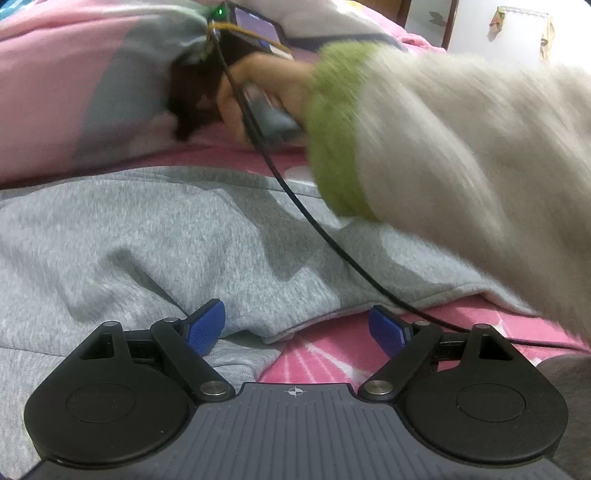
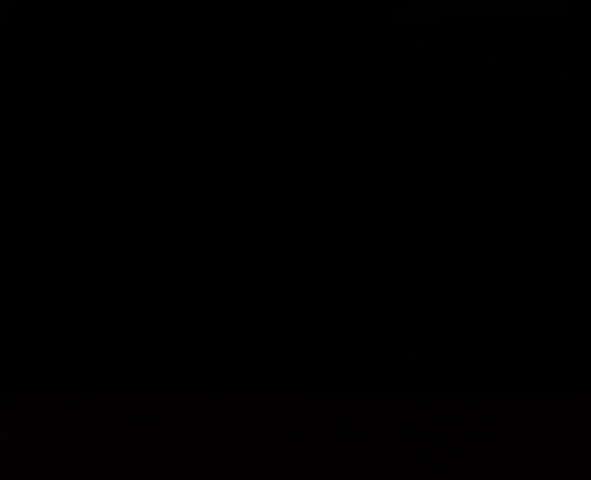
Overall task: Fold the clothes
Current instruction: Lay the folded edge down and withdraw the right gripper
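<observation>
The grey garment [image 1: 155,236] lies rumpled on the pink bedsheet [image 1: 332,354], its near edge between the wide-spread left gripper [image 1: 297,326]; farther off, a hand [image 1: 258,99] grips the right gripper [image 1: 255,29], state unreadable, its view black

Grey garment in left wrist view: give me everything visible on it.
The grey garment looks like heathered sweatshirt knit, lying rumpled with soft creases on the pink patterned bedding. A hemmed edge runs near the open left gripper; its left finger overlaps the cloth. A black cable crosses it. Garment type unclear.
</observation>
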